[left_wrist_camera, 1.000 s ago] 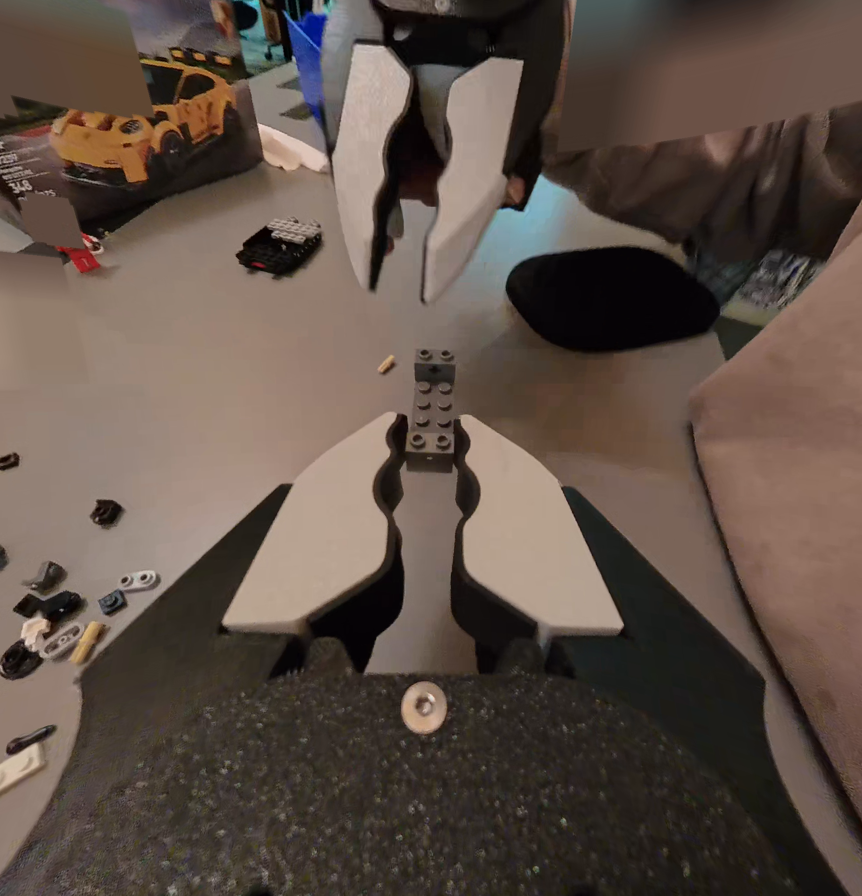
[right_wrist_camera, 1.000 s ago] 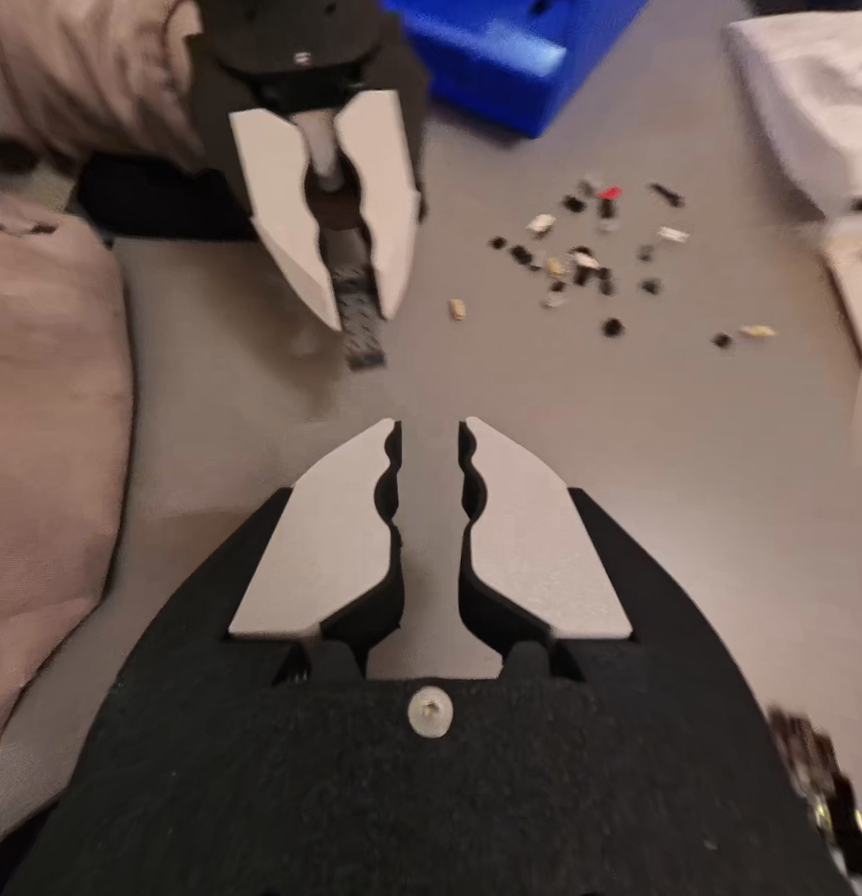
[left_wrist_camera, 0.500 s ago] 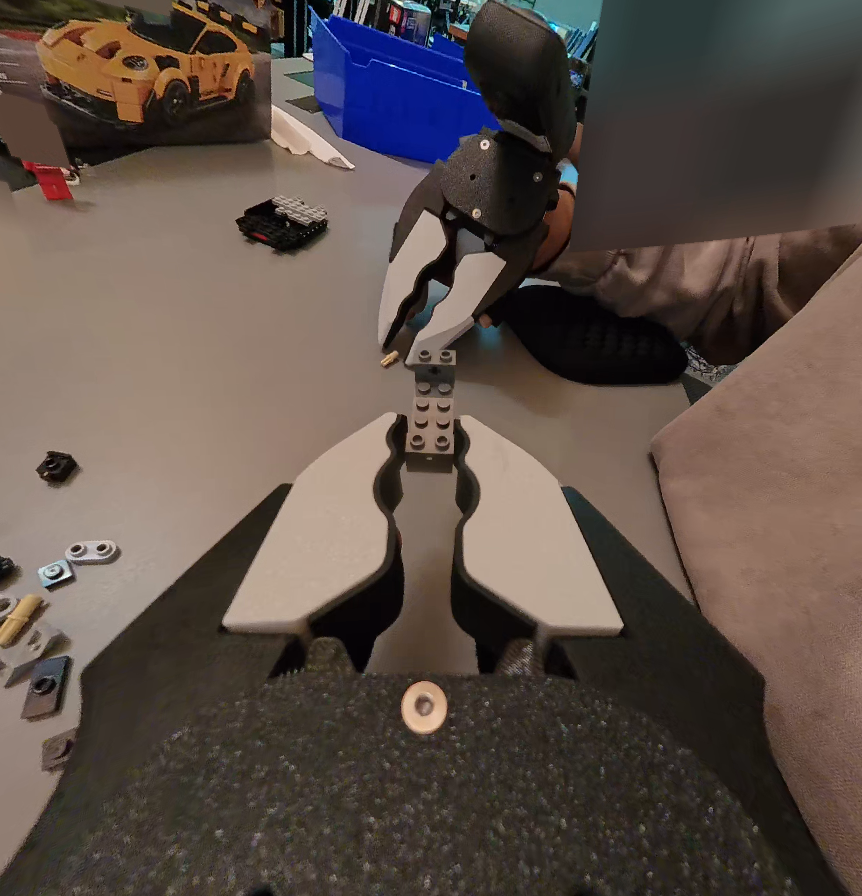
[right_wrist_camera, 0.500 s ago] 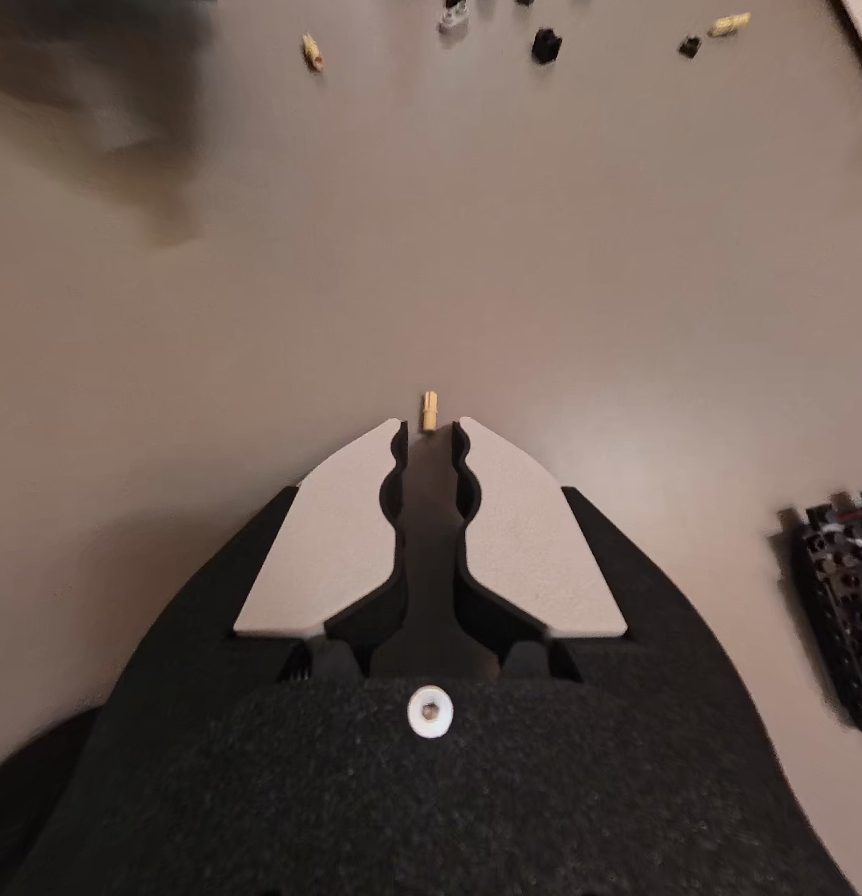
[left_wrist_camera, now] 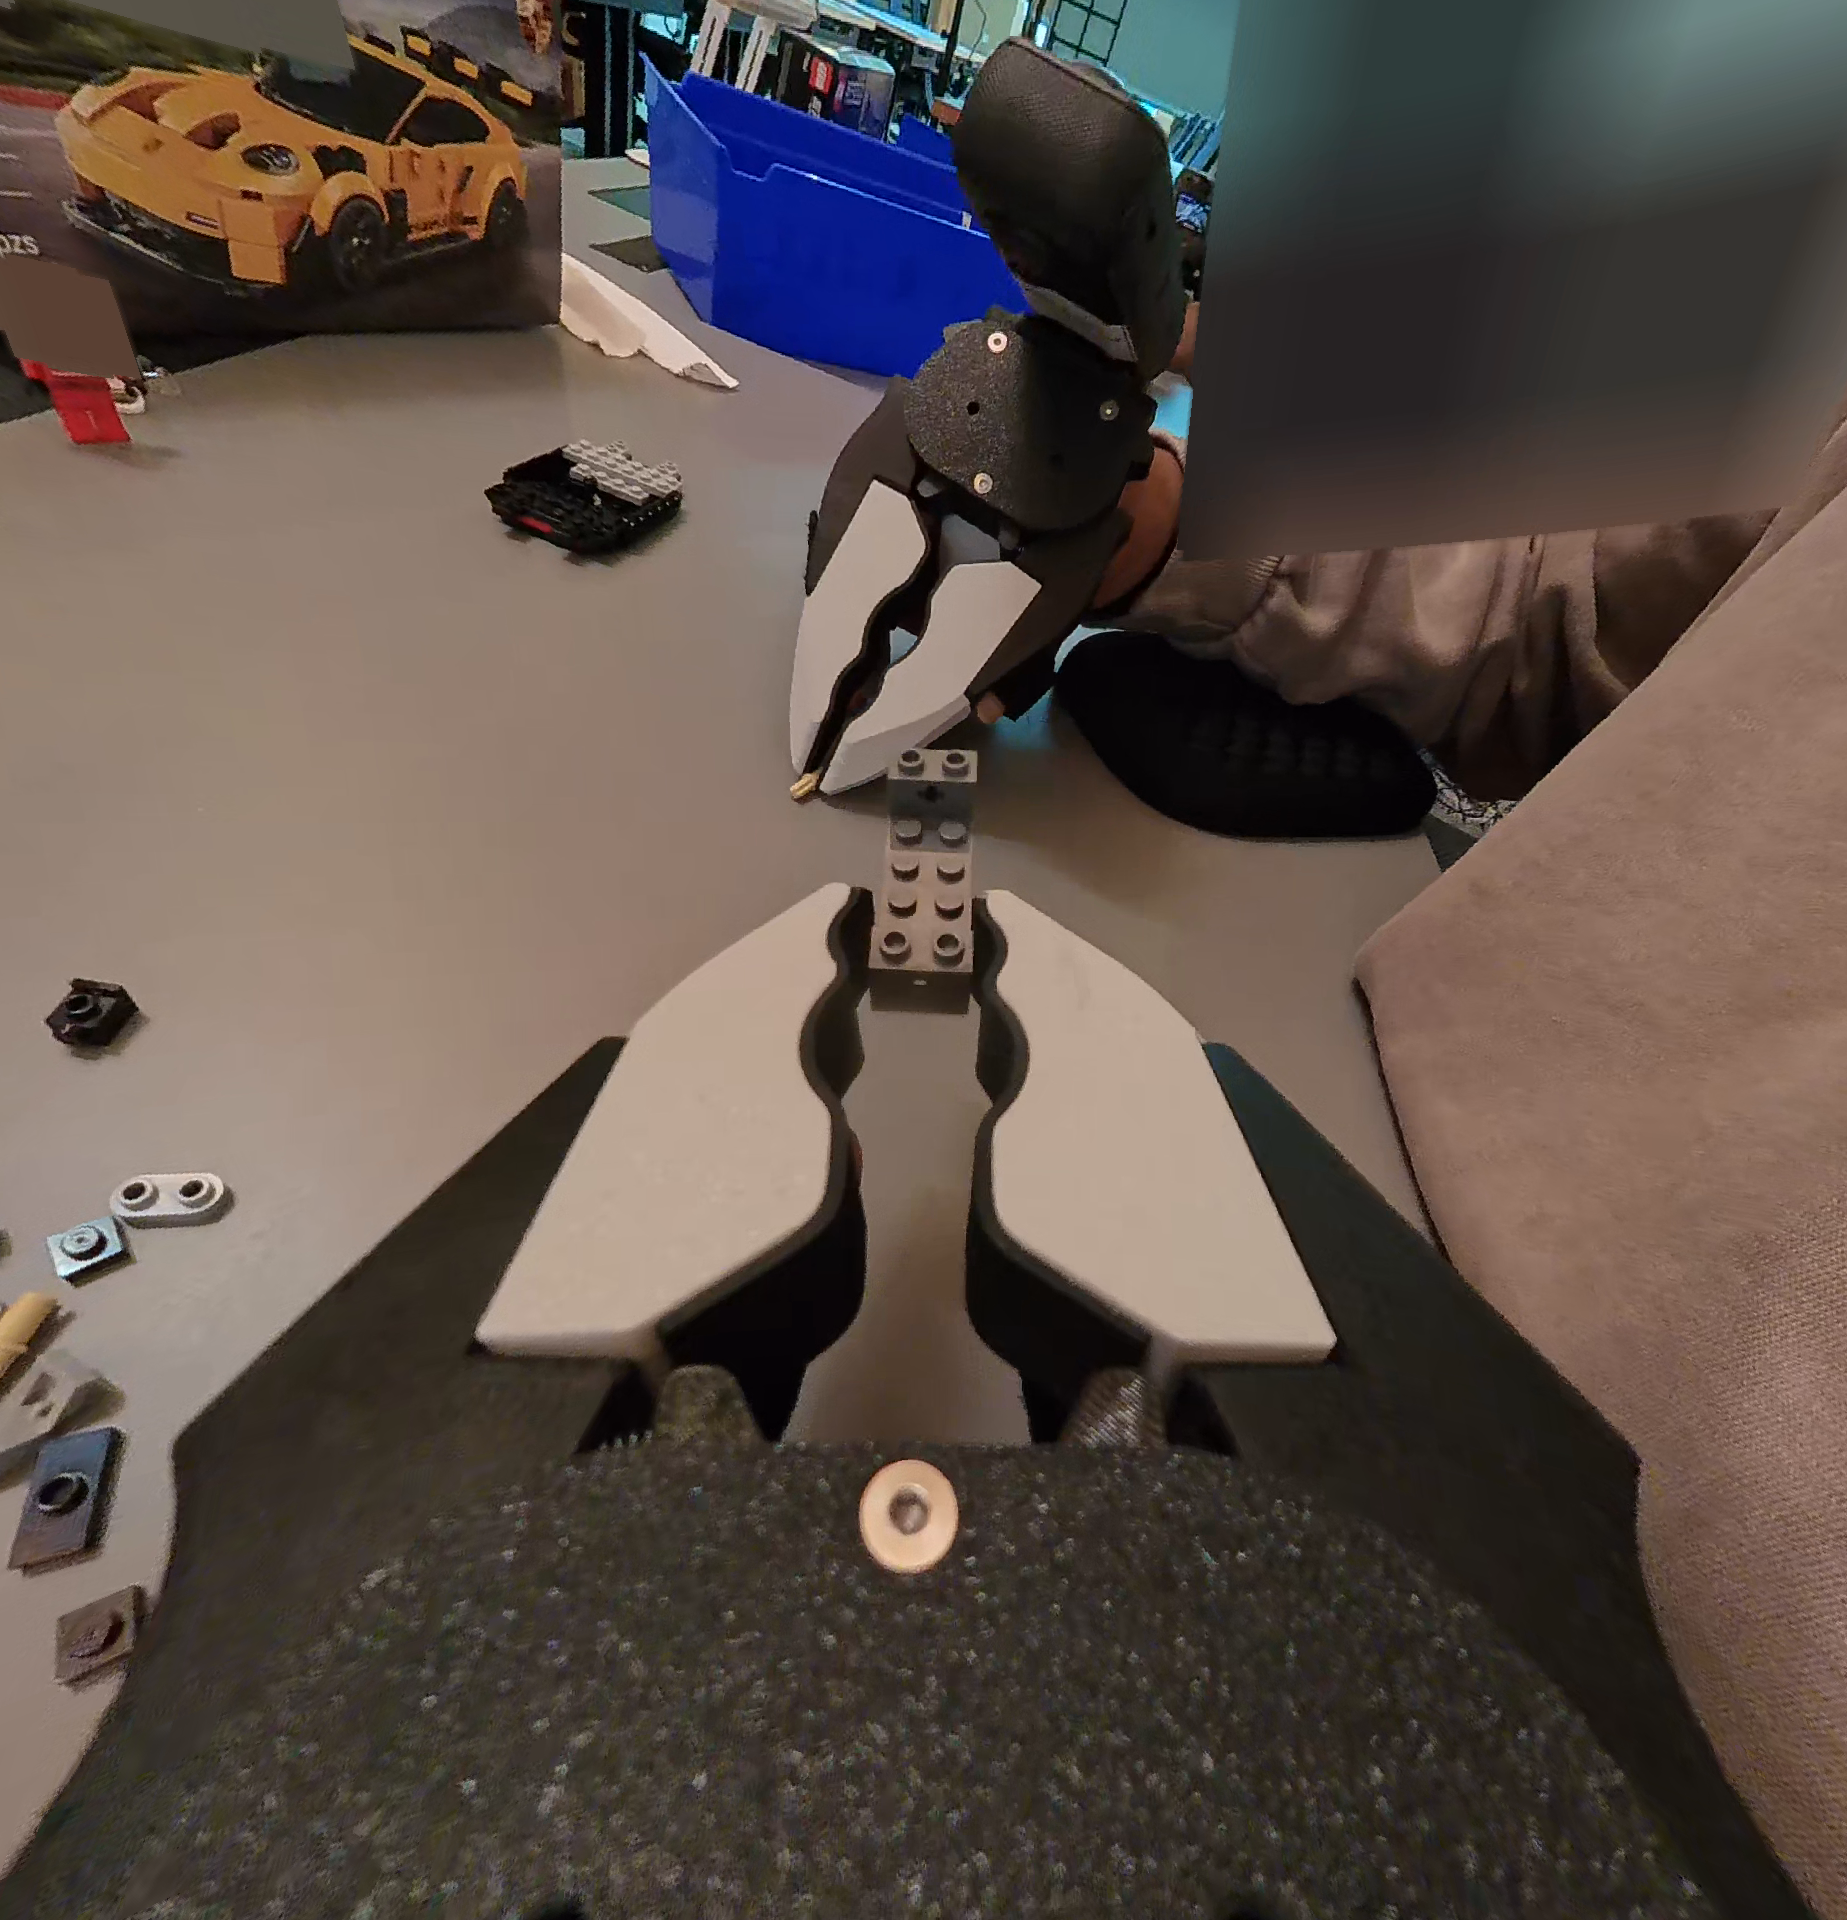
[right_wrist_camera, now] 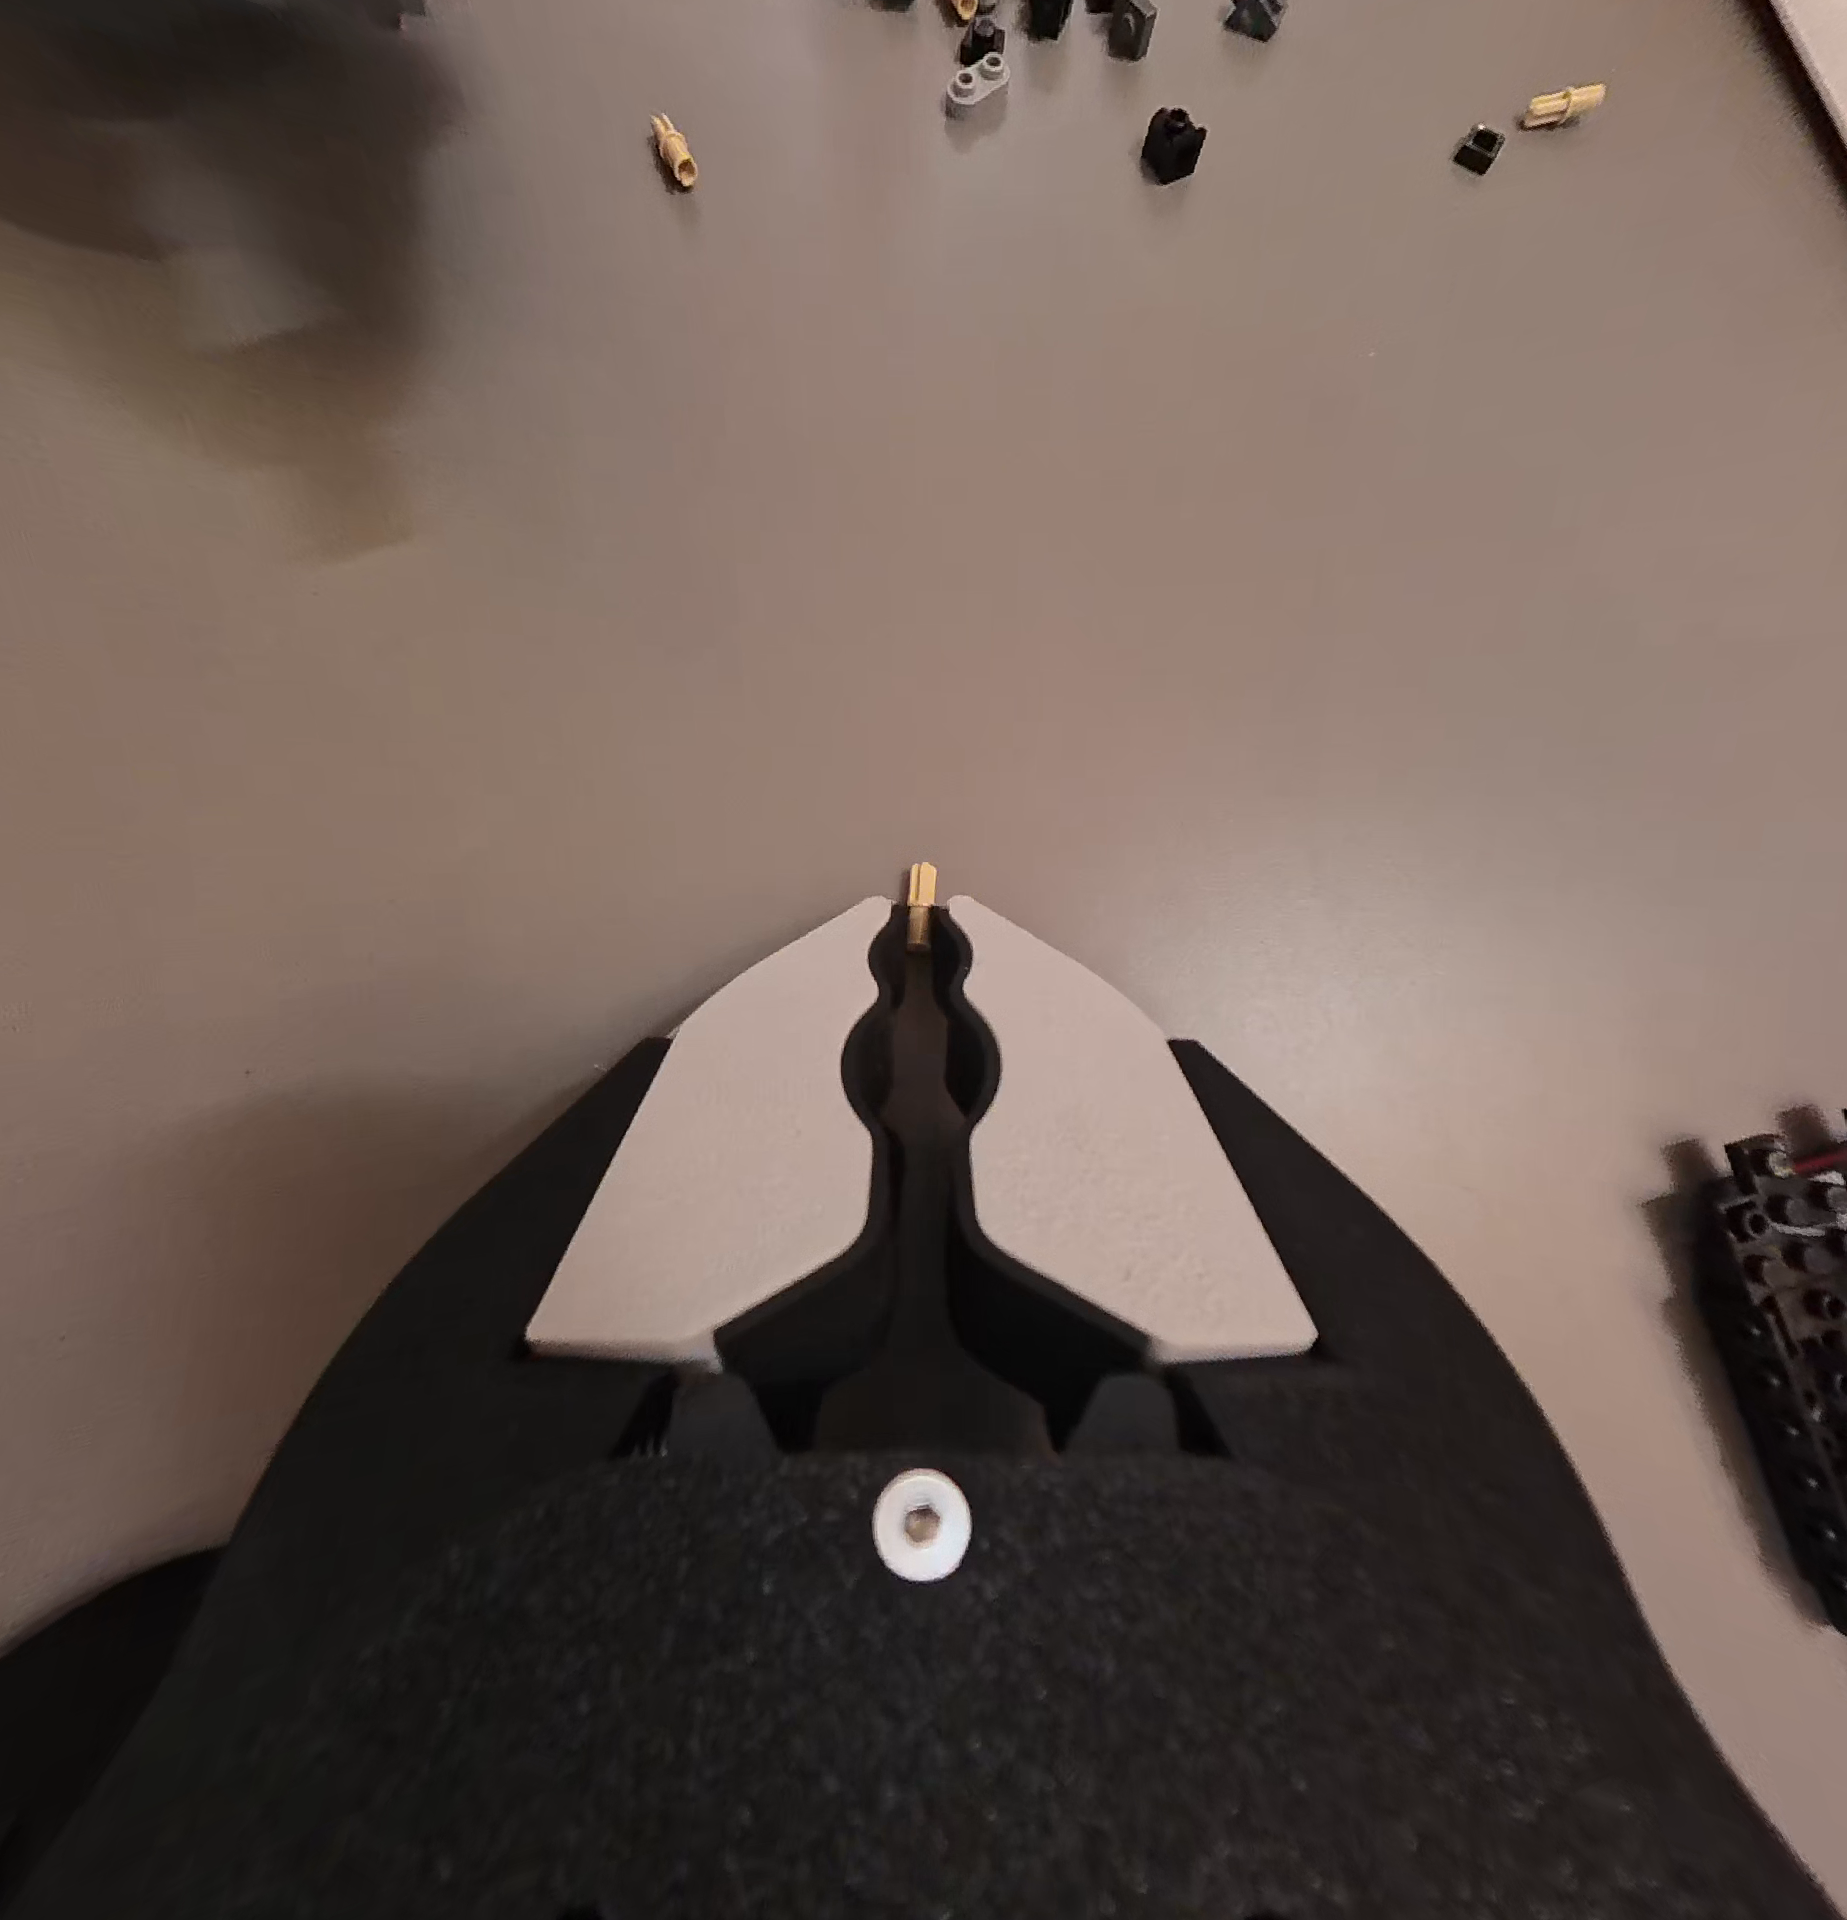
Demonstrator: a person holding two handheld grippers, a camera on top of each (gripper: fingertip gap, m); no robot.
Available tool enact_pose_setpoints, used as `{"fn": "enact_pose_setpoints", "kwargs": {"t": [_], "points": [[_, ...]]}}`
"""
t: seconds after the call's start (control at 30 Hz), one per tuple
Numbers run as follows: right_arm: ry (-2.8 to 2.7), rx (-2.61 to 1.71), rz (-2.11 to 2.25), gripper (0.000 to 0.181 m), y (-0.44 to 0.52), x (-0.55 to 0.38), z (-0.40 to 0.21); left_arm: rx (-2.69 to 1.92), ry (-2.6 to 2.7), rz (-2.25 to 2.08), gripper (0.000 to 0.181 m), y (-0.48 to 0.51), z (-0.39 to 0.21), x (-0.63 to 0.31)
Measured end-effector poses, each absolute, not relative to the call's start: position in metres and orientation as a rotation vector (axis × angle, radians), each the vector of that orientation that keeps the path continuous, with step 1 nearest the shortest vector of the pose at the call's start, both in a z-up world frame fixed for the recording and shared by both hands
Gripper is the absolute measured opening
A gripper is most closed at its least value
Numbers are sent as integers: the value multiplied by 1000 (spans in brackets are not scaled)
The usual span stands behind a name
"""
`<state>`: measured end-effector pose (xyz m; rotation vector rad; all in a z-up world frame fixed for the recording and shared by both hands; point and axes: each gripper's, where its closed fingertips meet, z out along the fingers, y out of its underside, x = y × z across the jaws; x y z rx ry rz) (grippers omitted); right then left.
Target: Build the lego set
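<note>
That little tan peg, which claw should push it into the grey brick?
Probably the right claw: it is already shut on the tan peg, right beside the grey brick assembly. The left claw is busy gripping that assembly, so it can only steady it.

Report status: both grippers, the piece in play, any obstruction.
Left gripper shut on grey brick assembly. Right gripper shut on tan pin at table level. Nothing between pin and assembly.

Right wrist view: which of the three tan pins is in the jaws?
The tan pin pinched at the right gripper tips. The other two lie loose far ahead on the table.
</note>
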<state>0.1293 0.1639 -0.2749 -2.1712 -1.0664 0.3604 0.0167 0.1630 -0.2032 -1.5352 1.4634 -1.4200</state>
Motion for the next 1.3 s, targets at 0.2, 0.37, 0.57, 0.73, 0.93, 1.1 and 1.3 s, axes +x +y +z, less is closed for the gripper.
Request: {"fn": "enact_pose_setpoints", "kwargs": {"t": [0.2,0.37,0.57,0.73,0.93,1.1,1.3], "points": [[-1021,-2113,485,4,163,123,-257,-1545,1450,-1472,18,161,-202,18],[-1074,-1961,619,4,161,96,-215,-1545,1426,-1545,18,158,-199,19],[-1276,-1846,633,4,150,57,-183,-1535,1427,-1566,18,156,-196,19],[-1410,-1855,566,4,148,43,-186,-1512,1465,-1555,18,150,-196,18],[-1511,-1876,526,4,147,42,-191,-1505,1517,-1510,18,146,-199,17],[-1563,-1884,515,4,142,41,-193,-1513,1556,-1447,18,145,-205,19],[-1553,-1887,522,4,142,38,-196,-1500,1579,-1397,18,144,-206,18]]}}
